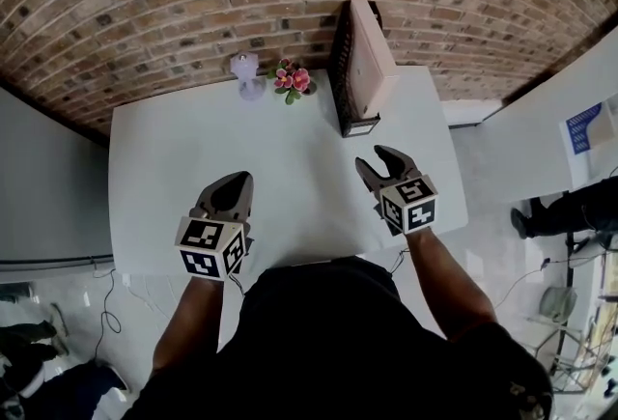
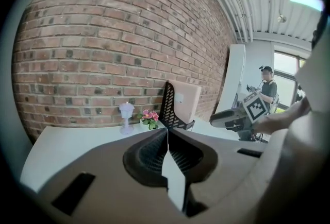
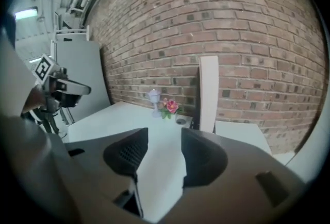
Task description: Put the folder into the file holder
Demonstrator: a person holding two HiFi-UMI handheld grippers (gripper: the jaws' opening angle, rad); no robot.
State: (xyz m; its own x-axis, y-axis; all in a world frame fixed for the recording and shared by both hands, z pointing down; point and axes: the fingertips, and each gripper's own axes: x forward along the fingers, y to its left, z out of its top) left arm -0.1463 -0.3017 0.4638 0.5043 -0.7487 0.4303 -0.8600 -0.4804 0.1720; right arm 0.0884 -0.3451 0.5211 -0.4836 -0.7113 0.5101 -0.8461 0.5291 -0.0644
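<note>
A beige folder (image 1: 372,61) stands upright inside the black mesh file holder (image 1: 343,70) at the far right of the white table (image 1: 290,167), against the brick wall. The same folder (image 3: 209,91) rises ahead in the right gripper view, and the folder (image 2: 186,99) in its holder (image 2: 167,107) also shows in the left gripper view. My right gripper (image 1: 384,160) hovers near the table's front right, jaws apart with nothing between them. My left gripper (image 1: 232,191) sits at the front left, its jaws closed together and empty.
A small lilac goblet (image 1: 247,75) and a pink flower sprig (image 1: 292,80) stand at the back of the table, left of the holder. A person (image 2: 267,89) stands off in the background right of the table. White panels flank both sides.
</note>
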